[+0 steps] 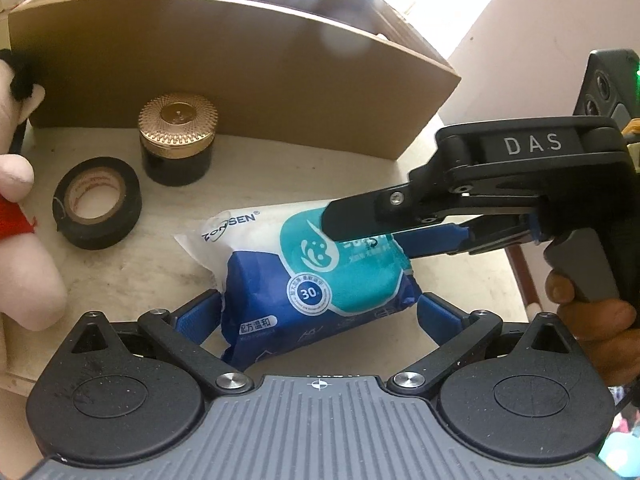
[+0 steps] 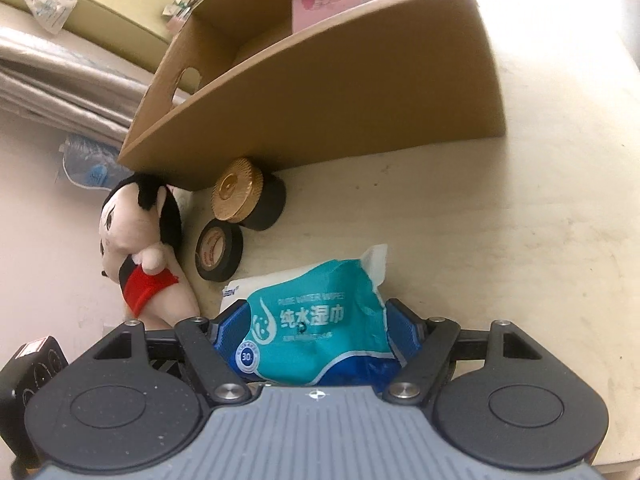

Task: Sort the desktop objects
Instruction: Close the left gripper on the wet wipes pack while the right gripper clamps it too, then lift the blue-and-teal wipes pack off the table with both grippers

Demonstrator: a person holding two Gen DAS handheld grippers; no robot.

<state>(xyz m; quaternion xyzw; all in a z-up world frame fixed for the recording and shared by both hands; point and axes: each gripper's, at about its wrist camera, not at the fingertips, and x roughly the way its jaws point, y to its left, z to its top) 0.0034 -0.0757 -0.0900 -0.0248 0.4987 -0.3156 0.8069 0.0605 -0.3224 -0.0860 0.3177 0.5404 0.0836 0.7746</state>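
Left gripper (image 1: pixel 320 312): blue fingers spread wide, one either side of the wet-wipes pack (image 1: pixel 308 272), seemingly not pressing. Right gripper (image 2: pixel 316 332): clamped on the same pack, film puckered between its pads. Pack lies on the desk (image 2: pixel 520 240), near the front. Judged soft, light, slippery-skinned; best held across the thick middle, not the crimped end. Beyond: black tape roll (image 1: pixel 98 208); gold-lidded jar (image 1: pixel 176 140); plush doll (image 2: pixel 140 240) at the desk's edge. Farthest: cardboard box (image 2: pixel 340 92), jar just beside its wall.
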